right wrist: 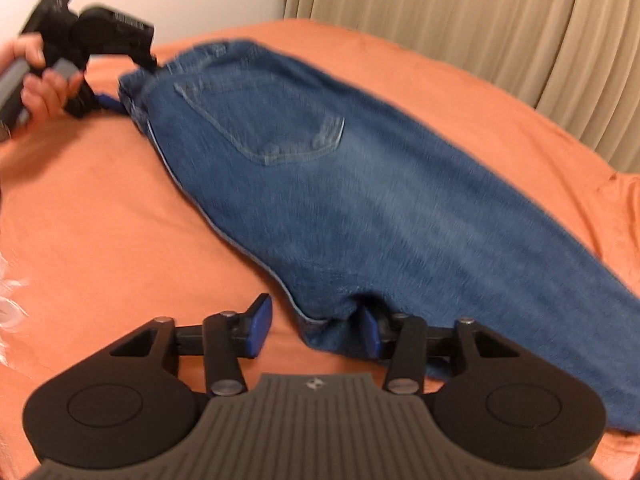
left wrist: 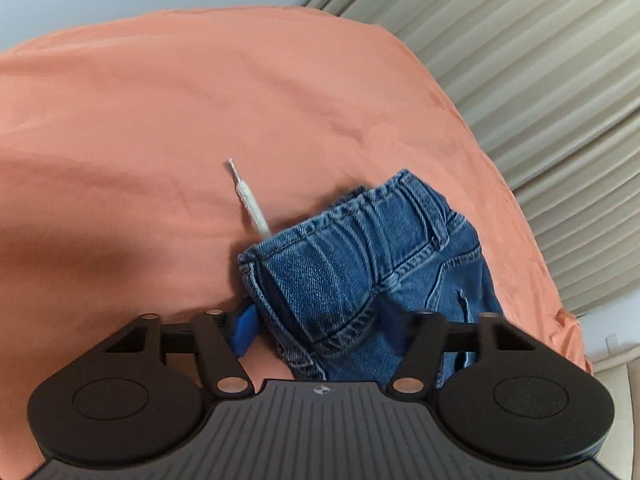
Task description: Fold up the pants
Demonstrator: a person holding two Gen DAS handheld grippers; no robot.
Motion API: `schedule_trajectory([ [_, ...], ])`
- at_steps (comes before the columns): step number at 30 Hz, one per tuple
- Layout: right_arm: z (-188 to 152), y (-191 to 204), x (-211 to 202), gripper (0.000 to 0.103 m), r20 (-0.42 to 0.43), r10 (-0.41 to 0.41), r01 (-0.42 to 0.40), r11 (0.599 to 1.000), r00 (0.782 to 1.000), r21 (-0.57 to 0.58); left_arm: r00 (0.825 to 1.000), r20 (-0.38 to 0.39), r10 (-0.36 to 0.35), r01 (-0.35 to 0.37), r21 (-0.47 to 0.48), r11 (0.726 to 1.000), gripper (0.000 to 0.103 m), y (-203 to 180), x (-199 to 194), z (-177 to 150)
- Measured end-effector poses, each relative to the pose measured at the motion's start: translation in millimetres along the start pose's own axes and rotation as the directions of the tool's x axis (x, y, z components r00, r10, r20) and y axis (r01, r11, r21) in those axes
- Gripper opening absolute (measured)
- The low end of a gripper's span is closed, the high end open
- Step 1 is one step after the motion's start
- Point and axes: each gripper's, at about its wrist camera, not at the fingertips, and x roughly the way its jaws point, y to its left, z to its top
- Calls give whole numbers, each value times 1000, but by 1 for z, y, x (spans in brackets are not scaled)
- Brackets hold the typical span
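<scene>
Two grippers at work on blue jeans [right wrist: 320,184], spread on orange bedsheet [right wrist: 120,220], back pocket [right wrist: 272,120] up. Left gripper [left wrist: 316,332]: fingers wide apart, waistband [left wrist: 360,216] bunched between them, not clamped. Right gripper [right wrist: 316,332]: fingers apart, straddling crotch-side edge, fabric touching right pad [right wrist: 370,336]. White drawstring tip [left wrist: 248,200] pokes from waist. Judgement: close both on cloth together, pinch all layers, lift evenly, keep seam edges aligned before folding over. Beige curtain [right wrist: 480,20] behind.
</scene>
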Motion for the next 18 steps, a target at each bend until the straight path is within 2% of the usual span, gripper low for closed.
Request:
schedule_trajectory([
  [1,-1,0,2,28,6,-8,8,1000,1000,-9,1000,5,11,-11,15,1000,44,-3,-3,2],
  [2,0,1,0,13,16,-11,12,1000,1000,-15,1000,19,24,-25,53,998,30,-9,-7,4],
  [4,4,-1,-11,9,48,6,-5,1000,999,-10,998,60,20,-28,143,989,23,-28,-24,7],
  [7,13,-6,-41,6,118,26,-25,1000,993,-10,993,107,53,-77,230,970,21,-56,-53,12],
  [9,17,-17,-54,5,111,85,-90,995,990,49,987,131,94,-127,267,955,21,-63,-65,16],
  [11,13,-18,-59,5,98,150,-158,984,984,80,979,120,166,-195,294,936,21,-59,-66,17],
  [14,3,-5,-49,5,69,177,-182,979,982,86,966,100,236,-256,322,911,21,-41,-54,9],
  [18,-19,-7,-25,5,15,197,-196,961,980,196,952,77,295,-304,309,901,24,-24,-31,-5],
])
